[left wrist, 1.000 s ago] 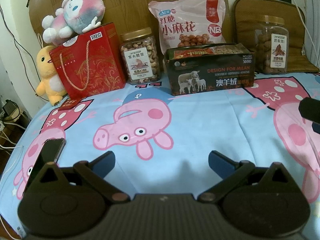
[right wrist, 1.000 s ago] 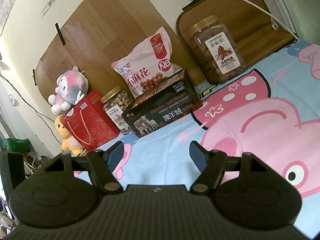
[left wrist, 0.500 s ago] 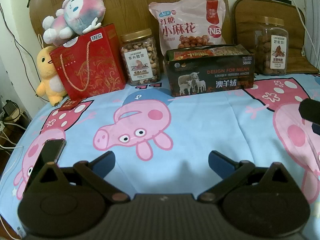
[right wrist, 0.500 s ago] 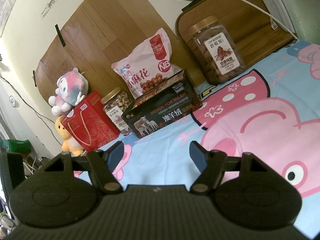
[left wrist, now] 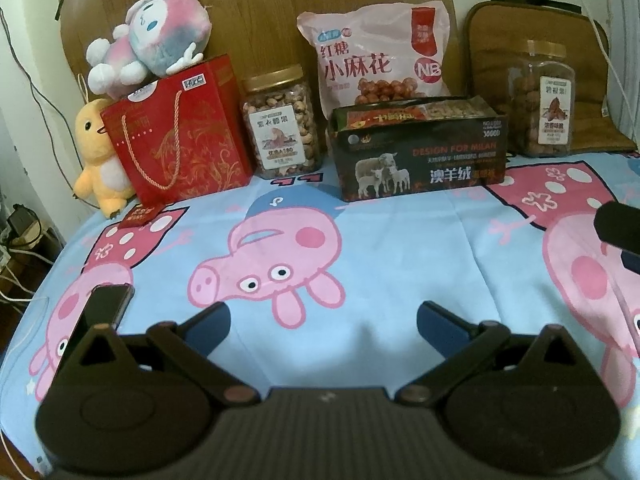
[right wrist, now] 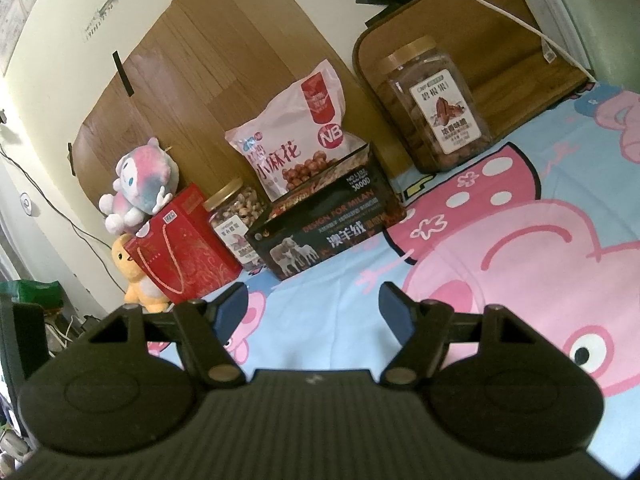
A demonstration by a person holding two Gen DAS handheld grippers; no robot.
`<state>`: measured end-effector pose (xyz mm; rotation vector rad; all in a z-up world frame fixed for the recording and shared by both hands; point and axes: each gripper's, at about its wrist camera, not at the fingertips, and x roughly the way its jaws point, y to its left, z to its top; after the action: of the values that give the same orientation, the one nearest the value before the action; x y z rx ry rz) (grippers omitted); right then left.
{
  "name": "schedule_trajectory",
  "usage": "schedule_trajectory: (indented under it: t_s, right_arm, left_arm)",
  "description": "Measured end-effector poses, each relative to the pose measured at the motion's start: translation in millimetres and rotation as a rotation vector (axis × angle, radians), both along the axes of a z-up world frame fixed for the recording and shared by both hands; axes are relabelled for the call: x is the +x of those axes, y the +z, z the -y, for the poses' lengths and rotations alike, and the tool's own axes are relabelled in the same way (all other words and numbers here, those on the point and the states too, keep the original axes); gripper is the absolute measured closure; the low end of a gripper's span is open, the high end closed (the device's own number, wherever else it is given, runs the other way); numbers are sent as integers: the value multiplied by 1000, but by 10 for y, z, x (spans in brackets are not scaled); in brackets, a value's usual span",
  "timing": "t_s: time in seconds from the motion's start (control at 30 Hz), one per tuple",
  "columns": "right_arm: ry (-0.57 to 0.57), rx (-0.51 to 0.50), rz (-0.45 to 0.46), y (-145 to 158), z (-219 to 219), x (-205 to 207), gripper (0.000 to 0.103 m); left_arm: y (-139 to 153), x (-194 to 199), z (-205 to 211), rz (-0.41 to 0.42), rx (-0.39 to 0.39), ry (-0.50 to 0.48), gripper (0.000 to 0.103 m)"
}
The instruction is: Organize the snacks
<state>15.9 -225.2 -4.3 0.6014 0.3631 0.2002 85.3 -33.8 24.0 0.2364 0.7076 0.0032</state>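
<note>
Left gripper gapes wide over the blue cartoon-pig bedsheet, empty; right gripper equally wide, empty. Along the wooden headboard: red gift bag, gold-lidded nut jar, pink snack pouch, black box, second jar

the pink bag's bottom is hidden behind the black box. small print on both jar labels is too blurred to read: the cashew jar and the pecan jar. the duck is half covered by the red bag. the phone is partly behind the left gripper's body. at the right edge a dark shape is cut off. in the right view, the cashew jar is partly behind the red bag and the box.
</note>
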Motion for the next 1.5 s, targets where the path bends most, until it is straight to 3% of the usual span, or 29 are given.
schedule_trajectory:
  t_s: [1.5]
  right_arm:
    - [-9, 24, 12, -11, 43, -18, 29]
  left_arm:
    - [52, 11, 40, 12, -15, 1, 0]
